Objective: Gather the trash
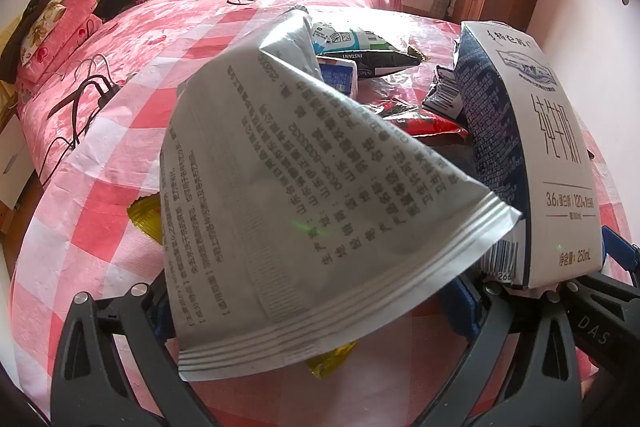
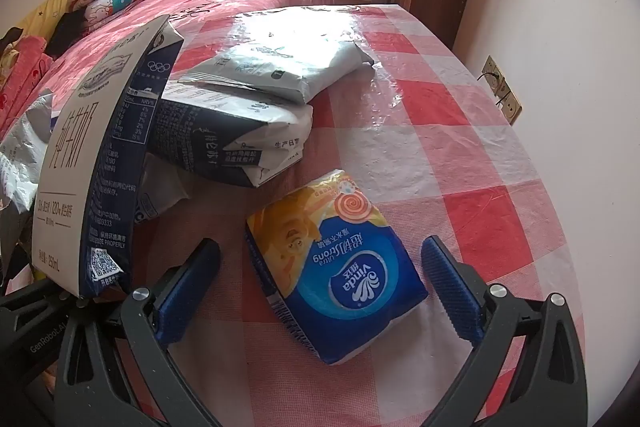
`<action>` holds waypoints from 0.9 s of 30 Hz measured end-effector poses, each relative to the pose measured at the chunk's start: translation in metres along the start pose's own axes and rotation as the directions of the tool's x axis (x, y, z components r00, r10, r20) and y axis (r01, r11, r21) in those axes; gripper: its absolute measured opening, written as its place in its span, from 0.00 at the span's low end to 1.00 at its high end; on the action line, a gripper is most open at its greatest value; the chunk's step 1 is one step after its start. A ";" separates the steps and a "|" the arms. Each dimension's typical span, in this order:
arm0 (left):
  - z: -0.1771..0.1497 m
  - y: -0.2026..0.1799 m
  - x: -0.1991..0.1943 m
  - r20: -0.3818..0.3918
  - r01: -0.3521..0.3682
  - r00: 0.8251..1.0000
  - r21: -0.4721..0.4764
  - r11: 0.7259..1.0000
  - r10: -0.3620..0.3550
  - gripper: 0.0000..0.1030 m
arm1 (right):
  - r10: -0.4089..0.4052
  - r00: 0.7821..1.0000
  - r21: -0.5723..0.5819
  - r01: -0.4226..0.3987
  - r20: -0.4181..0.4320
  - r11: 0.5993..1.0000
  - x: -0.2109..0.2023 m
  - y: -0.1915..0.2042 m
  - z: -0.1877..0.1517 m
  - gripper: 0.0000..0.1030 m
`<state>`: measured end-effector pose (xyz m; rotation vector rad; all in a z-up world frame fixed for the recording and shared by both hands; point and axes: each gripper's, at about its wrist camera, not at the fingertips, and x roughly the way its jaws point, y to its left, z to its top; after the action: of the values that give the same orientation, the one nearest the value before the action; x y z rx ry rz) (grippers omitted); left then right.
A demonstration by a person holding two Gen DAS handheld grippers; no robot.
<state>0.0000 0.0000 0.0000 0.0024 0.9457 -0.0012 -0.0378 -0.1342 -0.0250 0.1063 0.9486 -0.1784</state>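
Both grippers hang over the worktop [image 2: 460, 131] with its red-checked cloth, and trash is everywhere. The right gripper [image 2: 324, 281] is spread wide, its blue pads either side of the tissue pack [image 2: 340, 275], which lies flat on the cloth between them and touches neither. The risk here is a soft, slippery pack lying at an angle to the pads, so a closing squeeze could catch a corner and spin it, or just crumple the wrapper and let it slide out. Just to its left stands a tall milk carton [image 2: 84, 163], upright and close to the left finger, and any sideways swing would likely tip it onto the flattened carton [image 2: 236, 139] and grey pouch [image 2: 292, 71] behind. The left gripper [image 1: 316, 311] is also spread open, and a big silver bag [image 1: 304, 195] fills the space in front of it. Whether the bag rests on the pads I cannot tell, but nothing is pinching it. That bag blocks most of the view, so the yellow wrapper [image 1: 146, 217] under it and the red wrapper [image 1: 424, 121] beyond are half hidden, and a blind close may grab two things or nothing. The same carton [image 1: 556, 155] leans in at the right here, so both grippers crowd it and could knock it or each other.
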 end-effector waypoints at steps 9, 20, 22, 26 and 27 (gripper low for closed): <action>0.000 0.001 -0.001 0.002 -0.002 1.000 -0.003 1.000 0.002 0.97 | 0.002 1.000 -0.021 -0.002 -0.005 1.000 -0.002 0.002 -0.003 0.96; -0.018 0.006 -0.020 0.009 0.065 0.998 0.004 0.998 -0.066 0.97 | -0.004 0.998 -0.065 0.008 0.069 0.998 -0.047 -0.003 -0.037 0.96; -0.023 0.007 -0.029 0.020 0.076 0.997 0.014 0.997 -0.076 0.97 | 0.001 0.995 -0.073 0.006 0.104 0.997 -0.062 -0.005 -0.039 0.96; -0.031 0.010 -0.047 0.038 0.098 0.994 0.024 0.995 -0.099 0.97 | 0.006 0.988 -0.070 0.005 0.156 0.998 -0.086 -0.005 -0.043 0.96; -0.033 0.011 -0.052 0.045 0.101 0.994 0.025 0.995 -0.102 0.97 | 0.011 0.985 -0.070 0.001 0.172 0.998 -0.093 -0.005 -0.043 0.96</action>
<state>-0.0572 0.0113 0.0230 -0.0248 0.8987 -0.1056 -0.1264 -0.1221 0.0259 0.0283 0.7811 -0.1471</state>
